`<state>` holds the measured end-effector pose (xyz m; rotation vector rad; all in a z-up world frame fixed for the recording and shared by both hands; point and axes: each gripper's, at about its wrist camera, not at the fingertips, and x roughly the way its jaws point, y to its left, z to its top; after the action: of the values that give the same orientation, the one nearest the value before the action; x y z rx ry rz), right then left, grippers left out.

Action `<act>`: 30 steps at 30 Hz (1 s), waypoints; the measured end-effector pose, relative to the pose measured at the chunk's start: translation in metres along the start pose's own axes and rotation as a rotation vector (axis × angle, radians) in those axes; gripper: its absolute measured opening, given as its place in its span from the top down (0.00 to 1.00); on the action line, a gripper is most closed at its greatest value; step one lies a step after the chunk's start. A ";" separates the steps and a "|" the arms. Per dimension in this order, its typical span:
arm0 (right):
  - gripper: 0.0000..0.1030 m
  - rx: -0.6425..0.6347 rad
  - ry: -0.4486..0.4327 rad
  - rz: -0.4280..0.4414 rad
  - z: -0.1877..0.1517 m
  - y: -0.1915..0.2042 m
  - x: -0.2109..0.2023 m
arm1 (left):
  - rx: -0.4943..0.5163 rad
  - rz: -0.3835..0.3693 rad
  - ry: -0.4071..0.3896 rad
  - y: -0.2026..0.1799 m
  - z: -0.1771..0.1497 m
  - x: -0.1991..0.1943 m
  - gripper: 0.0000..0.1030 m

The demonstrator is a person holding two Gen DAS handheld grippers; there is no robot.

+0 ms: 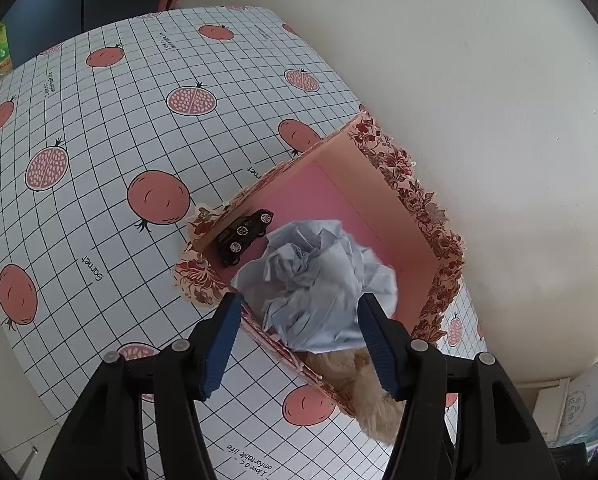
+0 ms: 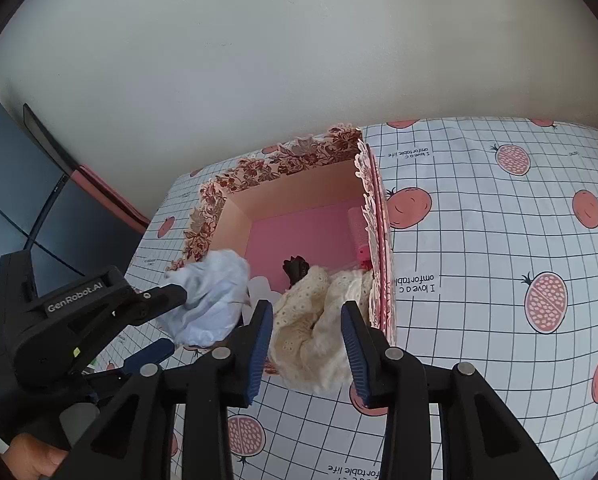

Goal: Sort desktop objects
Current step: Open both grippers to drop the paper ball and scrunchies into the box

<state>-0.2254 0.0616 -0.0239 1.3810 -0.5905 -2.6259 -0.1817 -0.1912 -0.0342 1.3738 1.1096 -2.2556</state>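
Note:
A pink box with a floral lace rim stands on the table by the wall. Inside lie a black toy car and a pink hair roller. A crumpled pale-blue paper ball hangs over the box between the fingers of my left gripper, whose jaws stand open with a gap at one pad. A cream lace cloth is draped over the box's near wall, between the open fingers of my right gripper.
The tablecloth is a white grid with pomegranate prints. A pale wall runs right behind the box. A dark monitor stands at the left. A person's hand holds the left gripper.

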 end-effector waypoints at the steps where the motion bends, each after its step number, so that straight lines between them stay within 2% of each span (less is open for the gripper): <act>1: 0.62 -0.002 0.004 0.000 -0.001 0.000 0.001 | -0.003 -0.003 0.002 0.000 0.000 0.000 0.40; 7: 0.62 -0.003 0.013 0.001 -0.002 0.000 0.001 | 0.007 -0.001 -0.005 -0.003 -0.001 -0.002 0.33; 12: 0.60 -0.003 0.021 -0.002 -0.002 -0.001 0.001 | 0.010 0.008 -0.004 -0.002 -0.001 -0.002 0.32; 24: 0.36 -0.011 0.029 -0.033 -0.001 -0.007 -0.007 | 0.038 0.038 -0.026 -0.010 -0.003 -0.006 0.24; 30: 0.30 -0.009 0.040 -0.056 -0.002 -0.014 -0.011 | 0.056 0.050 -0.038 -0.013 -0.005 -0.008 0.23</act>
<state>-0.2162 0.0770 -0.0215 1.4647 -0.5419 -2.6337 -0.1819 -0.1800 -0.0225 1.3582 0.9960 -2.2844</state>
